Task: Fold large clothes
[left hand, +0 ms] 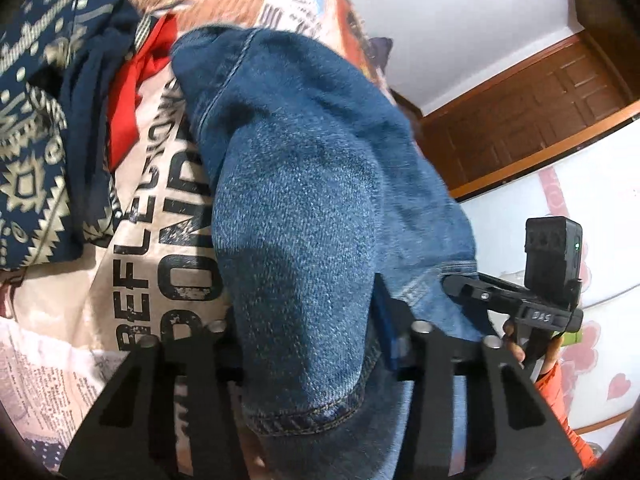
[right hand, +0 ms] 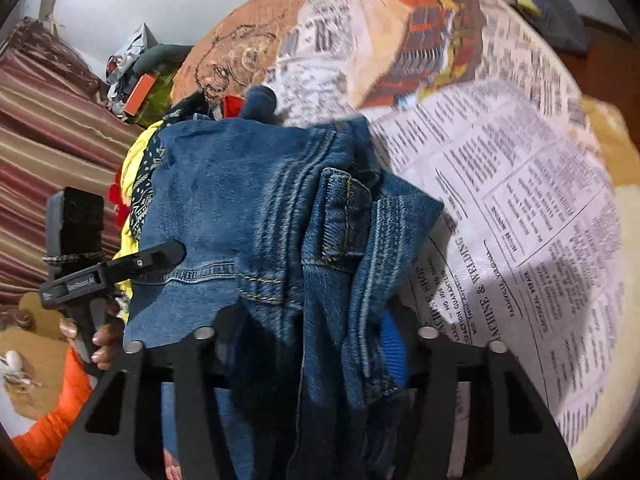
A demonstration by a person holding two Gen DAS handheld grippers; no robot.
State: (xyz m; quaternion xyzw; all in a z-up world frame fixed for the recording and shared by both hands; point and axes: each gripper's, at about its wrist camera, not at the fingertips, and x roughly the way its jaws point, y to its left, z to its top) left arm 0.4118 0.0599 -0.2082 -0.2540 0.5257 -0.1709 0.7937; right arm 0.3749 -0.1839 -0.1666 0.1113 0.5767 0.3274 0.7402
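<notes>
OK, both tongs clamped on the blue denim jeans (left hand: 320,208): left gripper (left hand: 316,364) on the hem, right gripper (right hand: 316,360) on the waistband. I'd keep the pull even so the fold lands square on the newspaper-print bedsheet (right hand: 520,208).

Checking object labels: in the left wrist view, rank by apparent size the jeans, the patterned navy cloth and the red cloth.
1. Jeans, largest, though nearness to the camera inflates them.
2. Patterned navy cloth.
3. Red cloth, mostly hidden.
</notes>
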